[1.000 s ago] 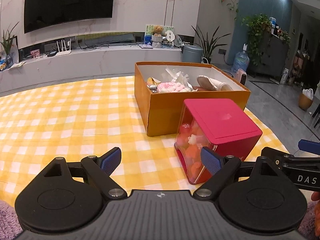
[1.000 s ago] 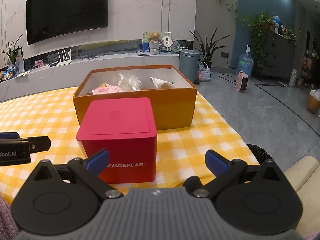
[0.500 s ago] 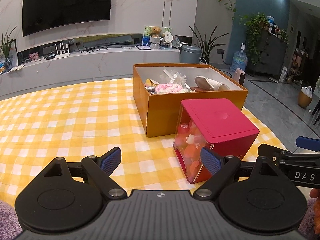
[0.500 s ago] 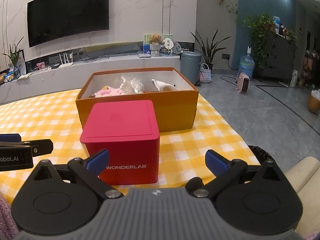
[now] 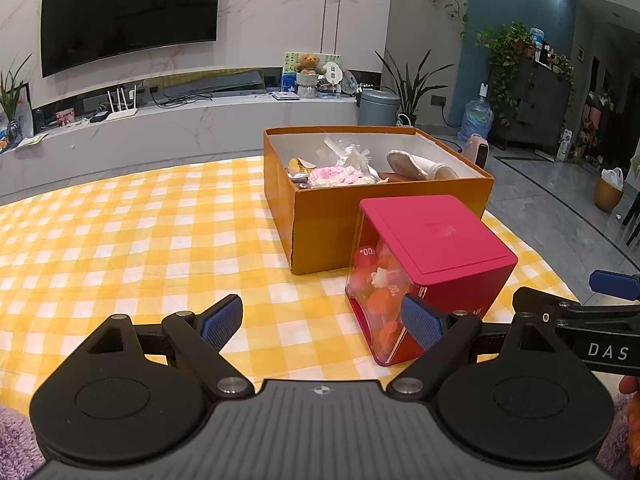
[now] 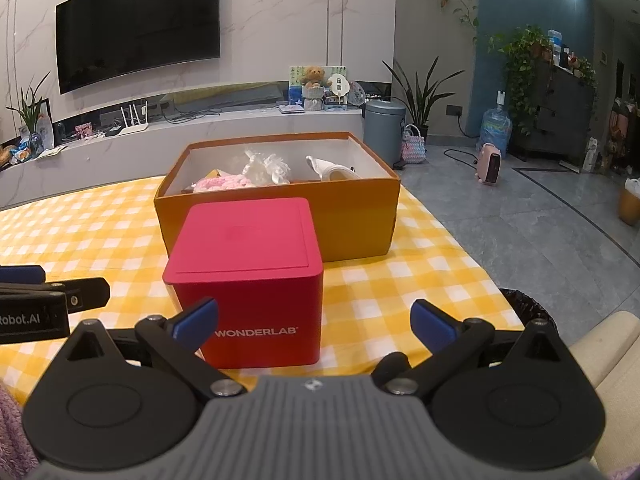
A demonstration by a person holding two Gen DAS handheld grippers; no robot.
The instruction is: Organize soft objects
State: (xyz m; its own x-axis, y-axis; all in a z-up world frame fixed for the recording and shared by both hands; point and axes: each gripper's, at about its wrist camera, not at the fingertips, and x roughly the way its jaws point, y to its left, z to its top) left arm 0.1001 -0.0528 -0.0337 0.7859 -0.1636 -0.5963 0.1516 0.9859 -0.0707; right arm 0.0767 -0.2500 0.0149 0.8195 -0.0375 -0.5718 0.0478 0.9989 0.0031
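An open orange cardboard box (image 5: 384, 222) (image 6: 352, 220) stands on the yellow checked tablecloth (image 5: 120, 240). Inside it lie a pink knitted piece (image 5: 340, 176) (image 6: 220, 182), a clear crinkled bag (image 5: 352, 154) (image 6: 266, 168) and a white slipper-like item (image 5: 416, 166) (image 6: 332, 170). A red cube box (image 5: 432, 236) (image 6: 248, 276) marked WONDERLAB stands just in front, its clear side showing orange and white pieces. My left gripper (image 5: 322, 324) is open, low over the cloth to the cube's left. My right gripper (image 6: 314, 322) is open, close before the cube's front face. Neither holds anything.
The table's right edge (image 6: 472, 264) drops to a grey tiled floor. A dark bin (image 6: 528, 312) and a cream cushion (image 6: 608, 344) sit near the table's corner. Purple fluffy fabric (image 5: 16, 440) shows at the lower left. A TV wall and ledge lie behind.
Both views have risen and drawn back slightly, so the boxes sit a little lower and nearer the centre. Both grippers stay open; nothing on the table has moved.
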